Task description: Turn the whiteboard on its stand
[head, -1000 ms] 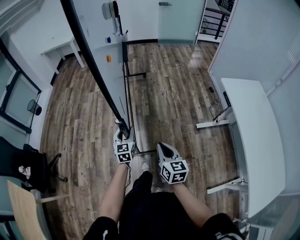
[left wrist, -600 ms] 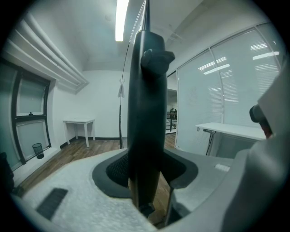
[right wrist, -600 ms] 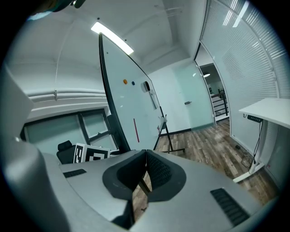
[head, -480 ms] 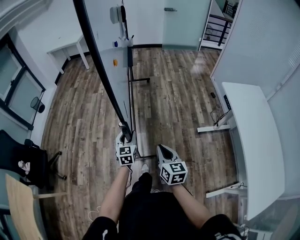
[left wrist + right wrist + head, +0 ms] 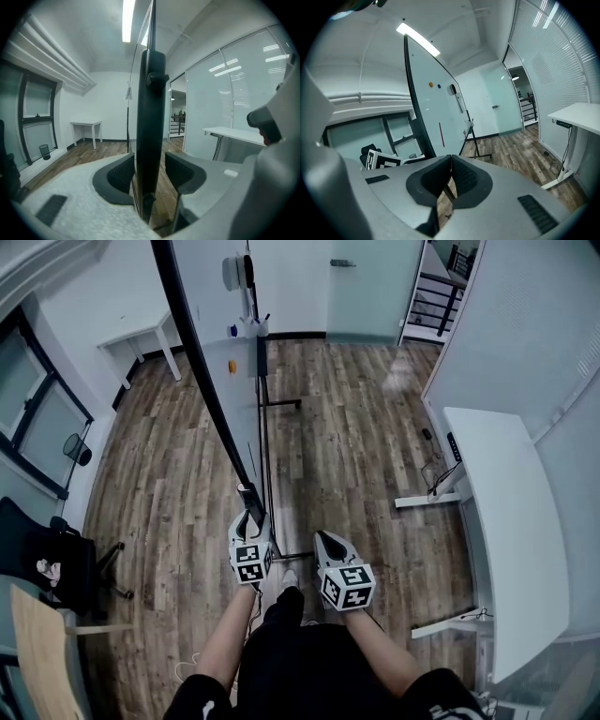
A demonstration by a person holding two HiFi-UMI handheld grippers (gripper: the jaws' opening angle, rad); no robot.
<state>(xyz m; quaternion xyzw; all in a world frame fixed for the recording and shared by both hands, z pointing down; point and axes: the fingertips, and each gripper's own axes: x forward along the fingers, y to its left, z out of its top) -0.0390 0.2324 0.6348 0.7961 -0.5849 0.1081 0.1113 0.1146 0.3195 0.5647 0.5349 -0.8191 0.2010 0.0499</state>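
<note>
Whiteboard: The whiteboard [image 5: 208, 306] stood tall on its stand [image 5: 264, 456] in the middle of the wood floor [image 5: 347, 456]. In the head view it was seen almost edge-on and ran from the person far into the room.
Near end: The board's black edge [image 5: 150, 117] came down to just in front of the person.
Left tool: The left tool [image 5: 251, 517] was at that near end. Its jaws had just been opening. They stood wide, with the black edge between them. The left pad [image 5: 123, 172] was right by the edge, and the right pad [image 5: 180, 171] was a little way off it.
Right tool: The right tool [image 5: 322, 535] was just beside the left one, off to the side of the board and not touching it. Its jaws were pressed together with nothing in them.
On the board: A red line [image 5: 441, 134] and two small dots were on the white face. An eraser [image 5: 234, 273] sat high up at the far end.
Around: A long white worktop [image 5: 506, 521] stood well apart on the right by the glass wall. A small white table [image 5: 141, 334] stood far off on the left. A black chair [image 5: 37, 559] was near the left window.
</note>
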